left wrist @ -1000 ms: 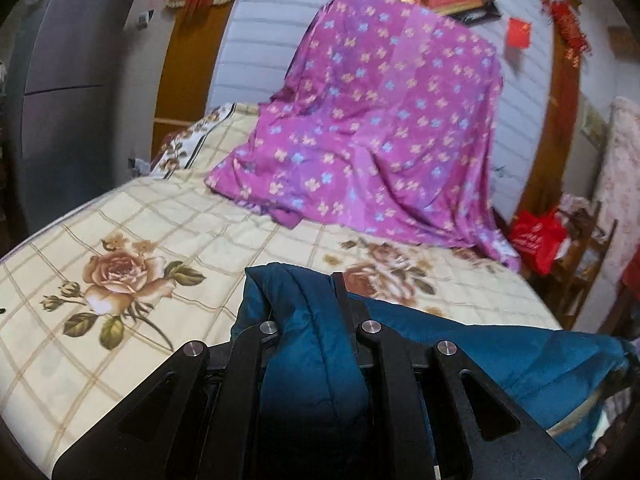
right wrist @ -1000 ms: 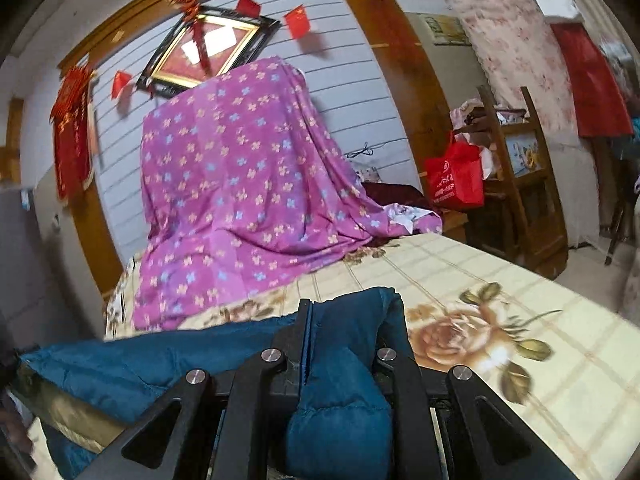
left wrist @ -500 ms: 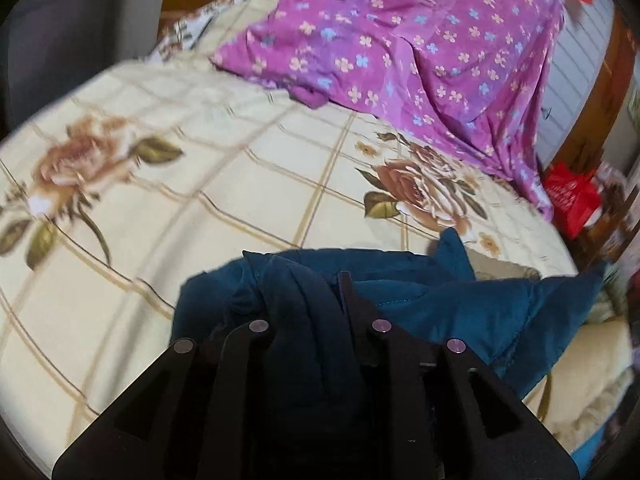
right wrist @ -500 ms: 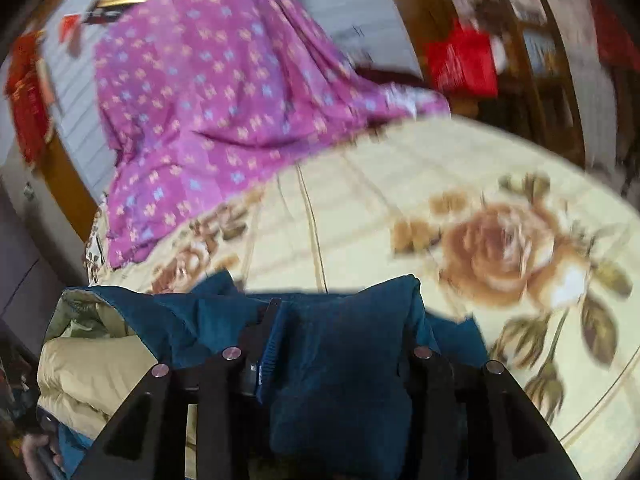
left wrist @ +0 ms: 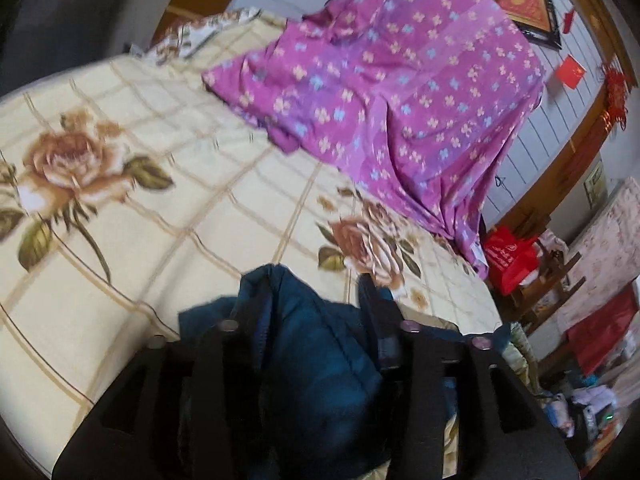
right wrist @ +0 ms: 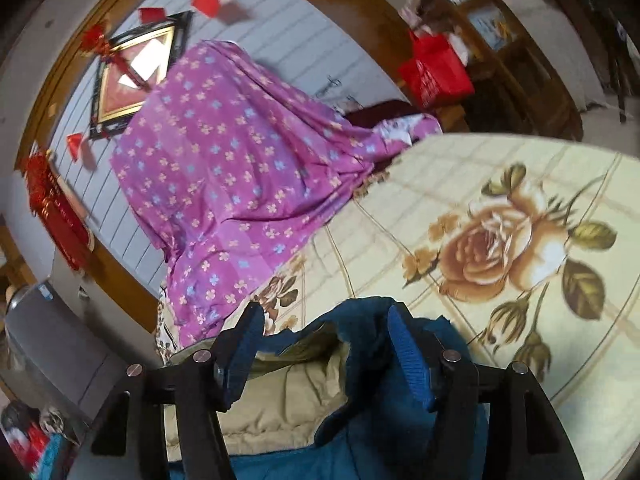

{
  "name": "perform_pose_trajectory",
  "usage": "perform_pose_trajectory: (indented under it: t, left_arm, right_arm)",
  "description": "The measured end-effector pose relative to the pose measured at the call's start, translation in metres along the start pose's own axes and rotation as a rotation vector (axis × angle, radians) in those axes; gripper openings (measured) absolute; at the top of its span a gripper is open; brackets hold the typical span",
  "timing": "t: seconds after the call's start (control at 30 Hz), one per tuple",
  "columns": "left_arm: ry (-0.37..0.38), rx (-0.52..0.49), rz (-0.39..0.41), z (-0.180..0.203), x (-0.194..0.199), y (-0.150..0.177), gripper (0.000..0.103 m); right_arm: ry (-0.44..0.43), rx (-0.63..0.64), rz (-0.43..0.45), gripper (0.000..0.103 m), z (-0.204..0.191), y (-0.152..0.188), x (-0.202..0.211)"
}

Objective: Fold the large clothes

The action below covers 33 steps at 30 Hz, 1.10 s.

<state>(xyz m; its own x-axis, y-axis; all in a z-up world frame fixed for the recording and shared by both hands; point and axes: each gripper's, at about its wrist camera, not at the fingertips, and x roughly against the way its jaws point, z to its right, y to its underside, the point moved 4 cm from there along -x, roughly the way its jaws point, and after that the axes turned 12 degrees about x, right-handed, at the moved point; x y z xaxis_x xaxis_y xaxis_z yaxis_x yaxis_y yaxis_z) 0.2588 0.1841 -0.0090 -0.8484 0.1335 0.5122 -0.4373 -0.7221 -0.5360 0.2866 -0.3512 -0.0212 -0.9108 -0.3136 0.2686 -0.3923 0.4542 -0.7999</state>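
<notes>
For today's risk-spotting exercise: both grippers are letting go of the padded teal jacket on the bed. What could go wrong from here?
1. The padded teal jacket still bulges between the open left gripper; pulling back may drag it.
2. In the right gripper, its beige lining shows; the fold may fall open.
3. It lies near the edge of the rose-printed cream bedsheet and could slide off.

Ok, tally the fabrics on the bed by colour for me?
Teal: 1, jacket
Purple floral: 1, sheet
Cream with roses: 1, bedspread
Total: 3

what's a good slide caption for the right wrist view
Open right tongs over a teal jacket on a rose-print bedspread.
</notes>
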Motion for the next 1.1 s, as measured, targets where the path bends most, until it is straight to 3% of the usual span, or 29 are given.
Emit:
perform_pose_trajectory:
  t: [0.03, 0.07, 0.27, 0.37, 0.6, 0.7, 0.8, 0.9, 0.97, 1.03, 1.1]
  left_arm:
    - [0.000, 0.001, 0.021, 0.000, 0.004, -0.002, 0.071]
    - [0.003, 0.015, 0.059, -0.001, 0.011, -0.004, 0.074]
    - [0.008, 0.054, 0.203, -0.004, 0.043, -0.013, 0.074]
    - [0.019, -0.031, 0.180, 0.014, 0.039, -0.002, 0.074]
    - [-0.085, -0.213, 0.110, 0.041, 0.006, 0.030, 0.074]
    - [-0.142, -0.216, 0.061, 0.037, -0.012, 0.035, 0.074]
    - [-0.246, -0.193, -0.006, 0.018, -0.033, 0.039, 0.074]
    - [-0.329, -0.122, -0.063, -0.009, -0.049, 0.039, 0.074]
    - [-0.333, -0.076, -0.093, -0.021, -0.056, 0.038, 0.074]
    - [-0.338, -0.084, -0.104, -0.024, -0.060, 0.043, 0.074]
    - [-0.356, -0.113, -0.103, -0.023, -0.061, 0.047, 0.075]
  right_arm:
    - [0.002, 0.046, -0.004, 0.062, -0.008, 0.000, 0.002]
    - [0.011, 0.101, -0.015, 0.062, -0.017, 0.000, 0.002]
    - [-0.022, 0.360, -0.050, 0.062, -0.063, 0.014, 0.001]
    - [-0.036, 0.391, -0.109, 0.062, -0.071, 0.025, -0.013]
    - [0.050, 0.349, -0.194, 0.062, -0.057, 0.034, -0.037]
    - [0.048, 0.359, -0.214, 0.064, -0.066, 0.032, -0.043]
    - [0.090, 0.404, -0.249, 0.083, -0.074, 0.035, -0.056]
    - [0.112, 0.383, -0.292, 0.083, -0.068, 0.034, -0.074]
    - [0.123, 0.338, -0.386, 0.085, -0.056, 0.039, -0.092]
    - [0.165, 0.286, -0.509, 0.095, -0.039, 0.053, -0.112]
    - [0.177, 0.290, -0.529, 0.096, -0.034, 0.059, -0.121]
